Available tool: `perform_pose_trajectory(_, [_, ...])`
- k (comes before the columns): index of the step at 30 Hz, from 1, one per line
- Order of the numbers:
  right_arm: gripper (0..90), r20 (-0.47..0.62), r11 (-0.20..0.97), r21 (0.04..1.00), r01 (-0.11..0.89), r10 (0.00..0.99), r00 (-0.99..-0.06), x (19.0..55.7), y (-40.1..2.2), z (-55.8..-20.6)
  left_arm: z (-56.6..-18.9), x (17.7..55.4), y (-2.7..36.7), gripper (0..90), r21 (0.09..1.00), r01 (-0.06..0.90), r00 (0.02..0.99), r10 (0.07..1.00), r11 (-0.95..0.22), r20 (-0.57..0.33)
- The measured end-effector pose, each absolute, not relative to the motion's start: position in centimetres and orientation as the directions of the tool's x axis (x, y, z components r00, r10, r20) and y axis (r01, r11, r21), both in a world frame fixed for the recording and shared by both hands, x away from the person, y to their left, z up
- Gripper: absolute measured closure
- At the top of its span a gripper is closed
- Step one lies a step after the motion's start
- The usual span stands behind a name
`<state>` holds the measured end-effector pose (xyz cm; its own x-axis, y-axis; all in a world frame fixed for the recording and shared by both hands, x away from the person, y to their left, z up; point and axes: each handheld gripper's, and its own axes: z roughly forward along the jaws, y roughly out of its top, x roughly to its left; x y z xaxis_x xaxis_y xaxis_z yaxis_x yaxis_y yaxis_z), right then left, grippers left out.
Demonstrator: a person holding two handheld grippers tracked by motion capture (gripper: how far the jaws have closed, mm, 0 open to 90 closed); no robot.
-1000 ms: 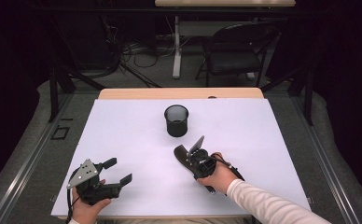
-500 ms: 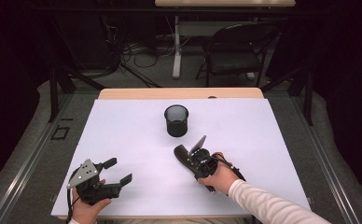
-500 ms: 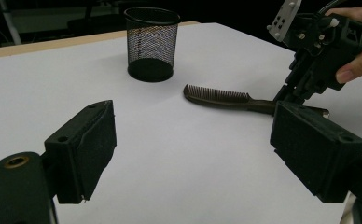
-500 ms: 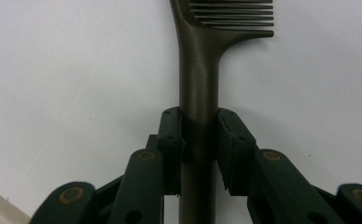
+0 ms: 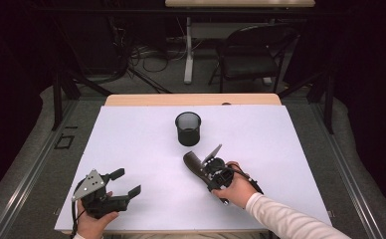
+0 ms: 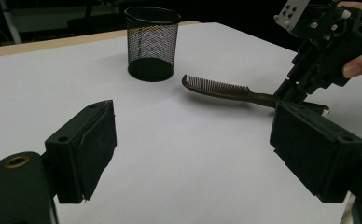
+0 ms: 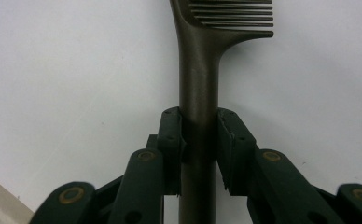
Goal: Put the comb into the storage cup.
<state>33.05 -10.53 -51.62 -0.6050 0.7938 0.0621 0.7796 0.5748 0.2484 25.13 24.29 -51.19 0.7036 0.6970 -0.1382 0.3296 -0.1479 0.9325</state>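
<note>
Pinching the handle of a single dark brown comb (image 7: 198, 79), the right gripper (image 5: 207, 160) has both pads set against the handle's sides, seen close up in the right gripper view. That comb lies near the middle of the white table (image 5: 290, 139), its toothed end pointing toward one black wire-mesh pencil cup (image 5: 188, 128), which stands upright just beyond it and apart from it. In the left gripper view the comb's teeth face up and its handle runs under the right gripper. At the table's near left edge, the left gripper (image 5: 124, 183) rests in the person's left hand (image 5: 92, 221) with its two jaws spread wide and nothing between them. One folding chair (image 5: 253, 55) stands on the floor behind the table.
</note>
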Motion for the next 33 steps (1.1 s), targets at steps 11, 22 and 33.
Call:
perform_pose_trajectory(11, [73.1, 0.059, 0.578, 0.315, 0.753, 0.780, -0.623, 32.6, -10.7, -51.0, -51.2, 25.1, 24.3, 14.8, 0.933, 0.329, 0.702, 0.699, -0.147, -0.138])
perform_pose_trajectory(22, [73.1, 0.052, 0.597, 0.370, 0.711, 0.751, -0.658, 32.2, -10.7, -50.6, -51.2, 25.1, 24.3, 14.8, 0.932, 0.330, 0.701, 0.700, -0.151, -0.135])
perform_pose_trajectory(33, [73.1, 0.049, 0.603, 0.446, 0.662, 0.722, -0.690, 31.7, -10.9, -49.8, -51.2, 25.1, 24.3, 14.8, 0.932, 0.329, 0.702, 0.700, -0.154, -0.132])
